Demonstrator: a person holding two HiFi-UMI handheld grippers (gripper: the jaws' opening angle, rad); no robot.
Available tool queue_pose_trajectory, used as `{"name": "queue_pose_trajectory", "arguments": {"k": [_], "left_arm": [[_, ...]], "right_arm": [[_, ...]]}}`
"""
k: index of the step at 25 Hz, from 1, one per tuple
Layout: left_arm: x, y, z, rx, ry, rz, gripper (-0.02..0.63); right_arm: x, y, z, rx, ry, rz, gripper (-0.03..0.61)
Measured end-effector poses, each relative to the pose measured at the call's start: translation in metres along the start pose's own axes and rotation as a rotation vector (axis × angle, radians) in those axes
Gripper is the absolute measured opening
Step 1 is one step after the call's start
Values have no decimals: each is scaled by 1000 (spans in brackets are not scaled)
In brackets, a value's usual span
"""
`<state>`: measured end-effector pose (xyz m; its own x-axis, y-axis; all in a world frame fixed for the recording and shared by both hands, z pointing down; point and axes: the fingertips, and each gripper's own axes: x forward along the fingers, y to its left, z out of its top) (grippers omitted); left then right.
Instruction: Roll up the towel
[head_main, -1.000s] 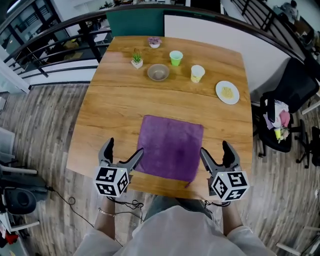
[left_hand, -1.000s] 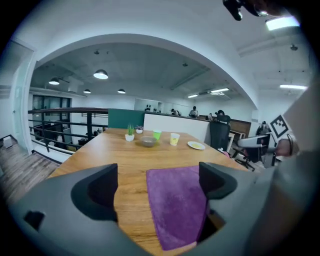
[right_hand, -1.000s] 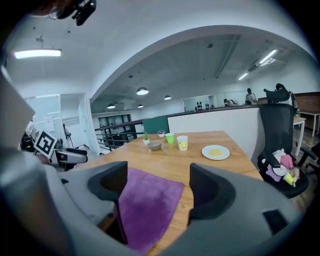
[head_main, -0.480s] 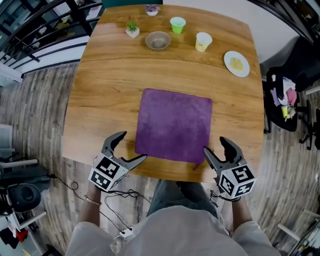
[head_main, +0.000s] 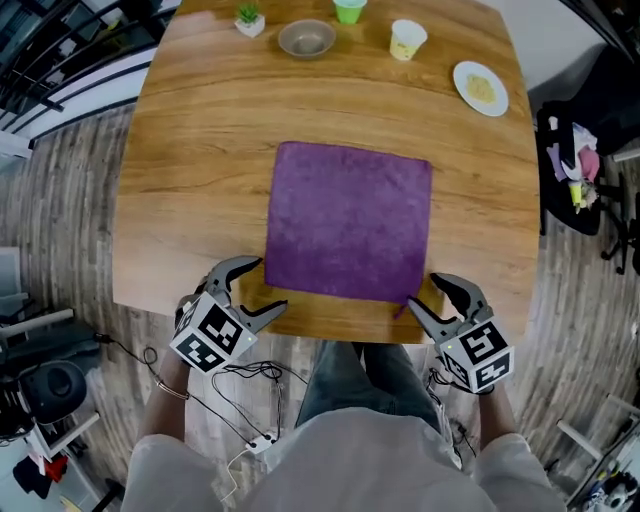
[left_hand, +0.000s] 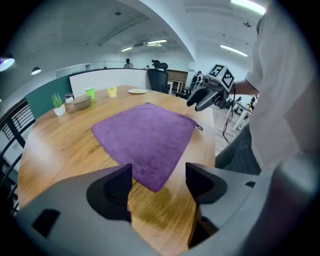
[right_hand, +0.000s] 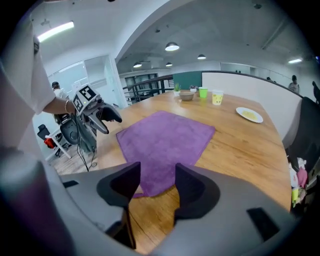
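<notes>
A purple towel (head_main: 348, 222) lies flat and spread out on the wooden table (head_main: 190, 150). My left gripper (head_main: 266, 285) hovers at the towel's near left corner, over the table's near edge. Its jaws have just been closing; they stand apart with nothing between them. My right gripper (head_main: 427, 293) hovers at the near right corner, its jaws also just narrowed, still apart and empty. In the left gripper view the towel's corner (left_hand: 152, 182) lies just beyond the left gripper (left_hand: 159, 184). In the right gripper view the towel (right_hand: 165, 137) lies beyond the right gripper (right_hand: 156, 187).
At the table's far side stand a small potted plant (head_main: 248, 17), a bowl (head_main: 306, 38), a green cup (head_main: 349, 9), a yellow cup (head_main: 407, 40) and a plate (head_main: 480, 87). An office chair with clutter (head_main: 585, 165) stands to the right. Cables (head_main: 240, 385) trail on the floor.
Both grippers have sunk toward the table's near edge, close to the towel's near corners, and tilted further down. Both pairs of jaws stand narrower than before. The towel has not moved.
</notes>
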<state>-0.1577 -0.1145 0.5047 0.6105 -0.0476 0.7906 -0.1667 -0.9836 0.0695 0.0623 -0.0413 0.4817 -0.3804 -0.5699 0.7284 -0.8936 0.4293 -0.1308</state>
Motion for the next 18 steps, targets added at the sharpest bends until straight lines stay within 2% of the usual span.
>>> {"name": "queue_pose_trajectory", "arguments": {"k": [4,7,10,14,18], "left_arm": [[1,-5,-9,83,62,-11,327],[2,-3,-12,133,95,-7,294],[3,-4,-14,172,118,-16,273],[4,-4,-18,237,148,-23,267],[7,-6,-21,294,179,-47,235]], "right_arm": [[8,13,-16,-94,86,47,202],[14,19,-29,-174,159,80,183],[17,19,-40,-235,216,84,173],[19,19,-43,-274,245,82,150],[19,23,-47,-305,274,98,130]]}}
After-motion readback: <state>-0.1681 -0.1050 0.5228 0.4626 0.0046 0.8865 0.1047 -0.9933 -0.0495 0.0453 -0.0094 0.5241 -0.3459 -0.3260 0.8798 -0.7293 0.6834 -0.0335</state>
